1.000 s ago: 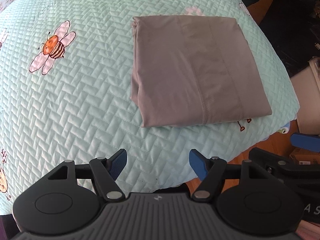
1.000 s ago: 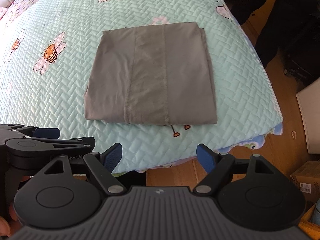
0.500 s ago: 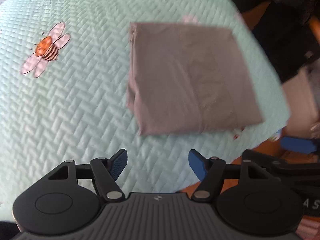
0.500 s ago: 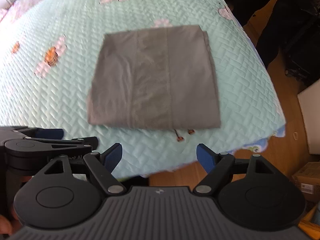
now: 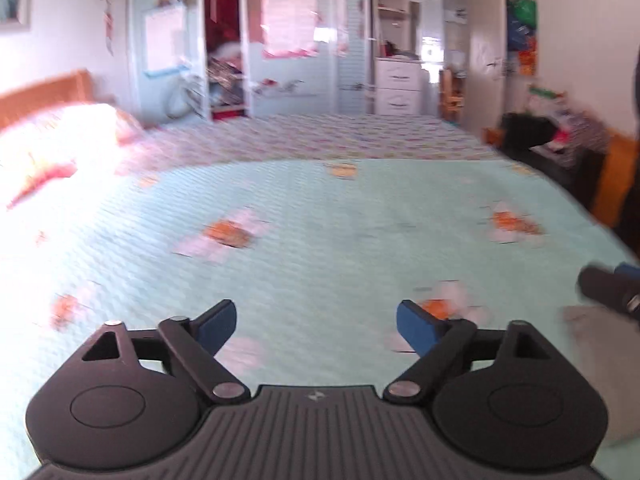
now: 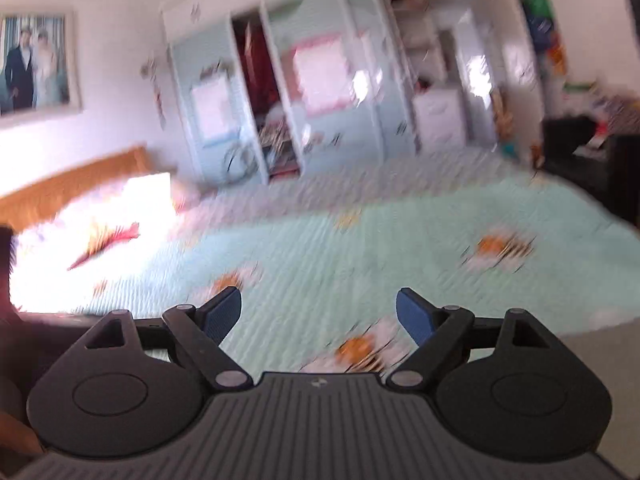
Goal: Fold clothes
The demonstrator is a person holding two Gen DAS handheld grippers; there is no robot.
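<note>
The folded grey garment (image 5: 592, 332) shows only as a blurred patch at the lower right edge of the left wrist view, and likewise its corner (image 6: 600, 344) in the right wrist view. It lies on the mint-green bee-print quilt (image 5: 320, 220). My left gripper (image 5: 314, 316) hovers over bare quilt left of the garment, its jaws opening with nothing between them. My right gripper (image 6: 318, 304) is also open over the quilt (image 6: 400, 248), jaws widening slightly and empty. One black finger (image 5: 600, 284) of the right gripper pokes in at the right of the left wrist view.
Across the bed stands a pale wardrobe (image 5: 280, 40) with one door open, and white drawers (image 5: 400, 88). A wooden headboard (image 6: 72, 188) and bright pillows (image 5: 52, 148) are at the left. Dark furniture (image 5: 532, 136) lines the right side.
Both views have swung up and away from the folded garment, which slid from the centre to the lower right edge. The left jaws stand wider apart than before.
</note>
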